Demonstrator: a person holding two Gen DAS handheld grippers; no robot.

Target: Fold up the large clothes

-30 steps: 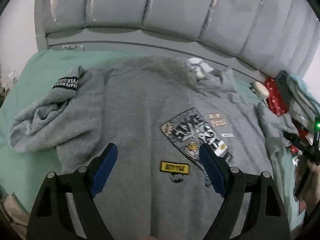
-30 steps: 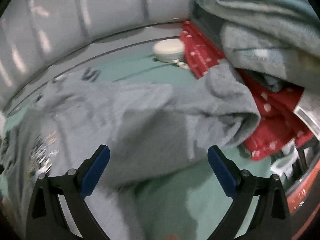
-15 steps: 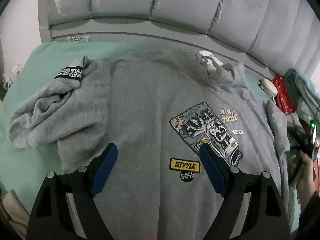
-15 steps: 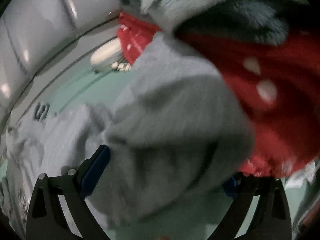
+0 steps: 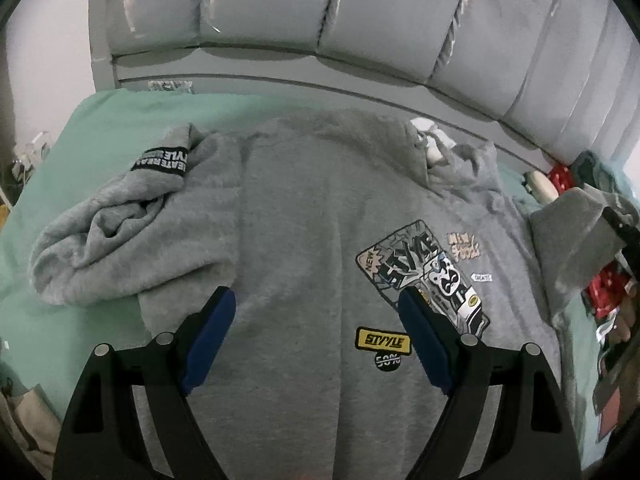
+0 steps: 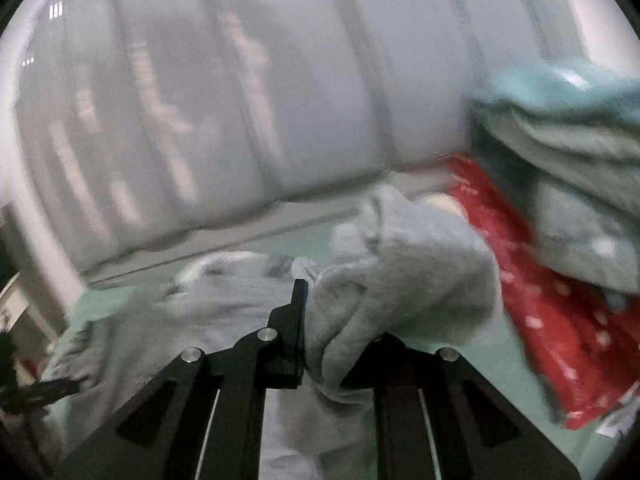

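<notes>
A grey sweatshirt lies front-up on the bed, spread across a green bed sheet, its neck end toward the padded grey headboard. Its chest carries a printed graphic patch, a yellow label below it, and a small round black badge just under that. One sleeve is bunched in a heap at the left side of the body, its cuff showing a black band with white lettering. The other sleeve is raised off the sheet at the right edge of the garment.

The right gripper has just closed on that raised sleeve: its fingers stand narrow, with a fold of grey fleece pinched between them and the cuff end bulging above. The right wrist view is blurred.

The left gripper hovers over the lower front of the sweatshirt, its blue-padded fingers spread wide, with nothing between them; contact with the cloth cannot be confirmed.

Beside the raised sleeve, at the right side of the bed, sits a pile of other textiles: a red cloth with white dots and folded pale blue-grey fabric stacked on it. A small white object lies near the headboard on that side.
</notes>
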